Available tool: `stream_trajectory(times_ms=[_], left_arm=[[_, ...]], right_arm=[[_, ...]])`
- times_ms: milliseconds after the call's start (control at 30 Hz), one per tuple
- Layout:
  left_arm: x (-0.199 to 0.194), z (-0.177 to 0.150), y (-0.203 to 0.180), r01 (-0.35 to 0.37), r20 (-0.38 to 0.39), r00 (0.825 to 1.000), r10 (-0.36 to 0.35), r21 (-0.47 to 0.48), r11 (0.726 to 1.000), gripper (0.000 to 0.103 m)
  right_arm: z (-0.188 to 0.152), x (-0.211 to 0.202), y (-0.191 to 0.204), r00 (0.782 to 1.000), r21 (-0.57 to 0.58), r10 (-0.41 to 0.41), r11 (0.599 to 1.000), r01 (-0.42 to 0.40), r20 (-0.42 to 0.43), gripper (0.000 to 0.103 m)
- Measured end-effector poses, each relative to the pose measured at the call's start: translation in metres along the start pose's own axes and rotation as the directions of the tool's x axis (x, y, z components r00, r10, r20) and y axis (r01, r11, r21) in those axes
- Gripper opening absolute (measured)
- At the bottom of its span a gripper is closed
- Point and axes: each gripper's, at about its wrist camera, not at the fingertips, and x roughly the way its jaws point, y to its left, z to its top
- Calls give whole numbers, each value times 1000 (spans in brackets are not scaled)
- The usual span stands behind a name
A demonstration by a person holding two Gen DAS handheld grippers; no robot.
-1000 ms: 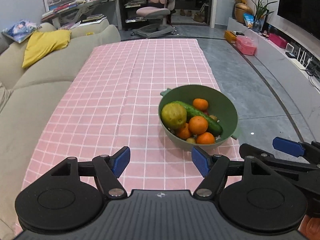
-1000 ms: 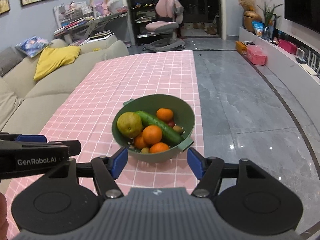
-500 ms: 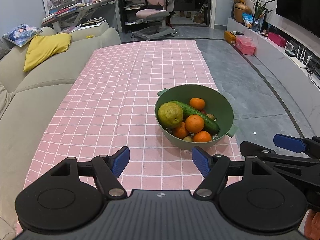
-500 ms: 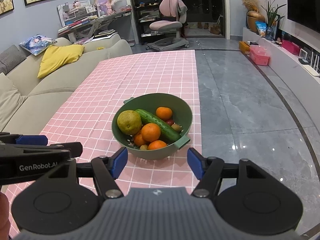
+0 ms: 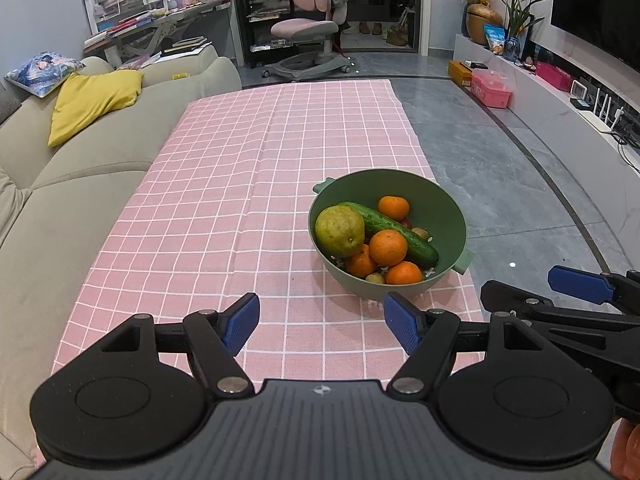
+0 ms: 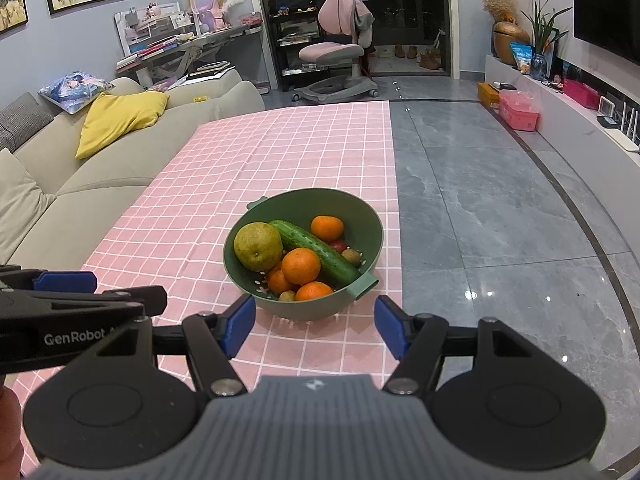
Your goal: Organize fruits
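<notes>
The bowl of fruit sits on the table ahead of me. Both my grippers, left and right, tilt downward, fingers spread, holding nothing. My left one reads "GenRobot".

A beige sofa with a yellow cushion flanks the pink checked tablecloth; a pink desk chair stands on the grey floor beyond

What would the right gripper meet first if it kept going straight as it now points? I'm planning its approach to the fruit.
Probably the near wall of the green bowl, just ahead of the open right gripper; depth is uncertain, so it might meet the pink tablecloth first.
</notes>
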Motion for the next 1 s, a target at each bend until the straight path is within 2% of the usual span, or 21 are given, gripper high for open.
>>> stream_trajectory(times_ms=[1000], left_arm=[[0,0,-1,2,-7,1000,-2,3,1000,83]], right_arm=[[-1,0,-2,1000,5,-4,1000,4,-5,63]])
